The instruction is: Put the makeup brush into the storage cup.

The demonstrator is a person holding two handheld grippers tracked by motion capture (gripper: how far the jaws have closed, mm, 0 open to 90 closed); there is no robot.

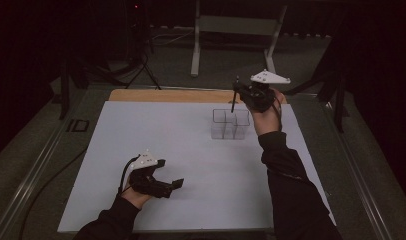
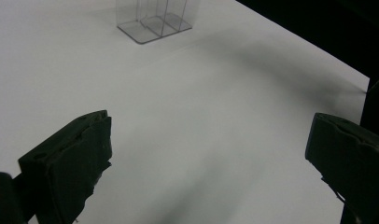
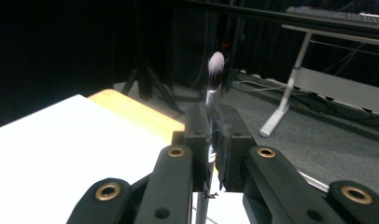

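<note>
So far you have the brush (image 3: pixel 214 81) clamped upright in your right gripper (image 1: pixel 252 95), just above the clear organizer (image 1: pixel 230 124) on the worktop (image 1: pixel 191 165). Lowering it into a compartment is left; your left gripper (image 1: pixel 167 176) rests with its jaws apart, empty.

Surface (image 1: pixel 191 165): plain white sheet, no pattern, w/ a strip of light orange-tan wood (image 1: pixel 171 95) along the far edge. Organizer box (image 1: pixel 230 124): clear, colourless, edges read pale grey. Brush (image 3: pixel 214 70): whitish-pink tuft, silver ferrule, dark handle. Right hand-held gripper (image 3: pixel 210 154): matte black jaws and links w/ brass-coloured rivets; light grey three-cornered plate on top in the high view. Left hand-held gripper (image 1: pixel 170 173): black body and pads, same pale grey plate, black cable. Sleeves (image 1: pixel 291 195): black. Floor (image 1: pixel 231 65) beyond: dull grey-green carpet. Frame (image 1: pixel 236 30) at the back: light grey legs. Backdrop black, one small red light (image 1: pixel 136 6).
</note>
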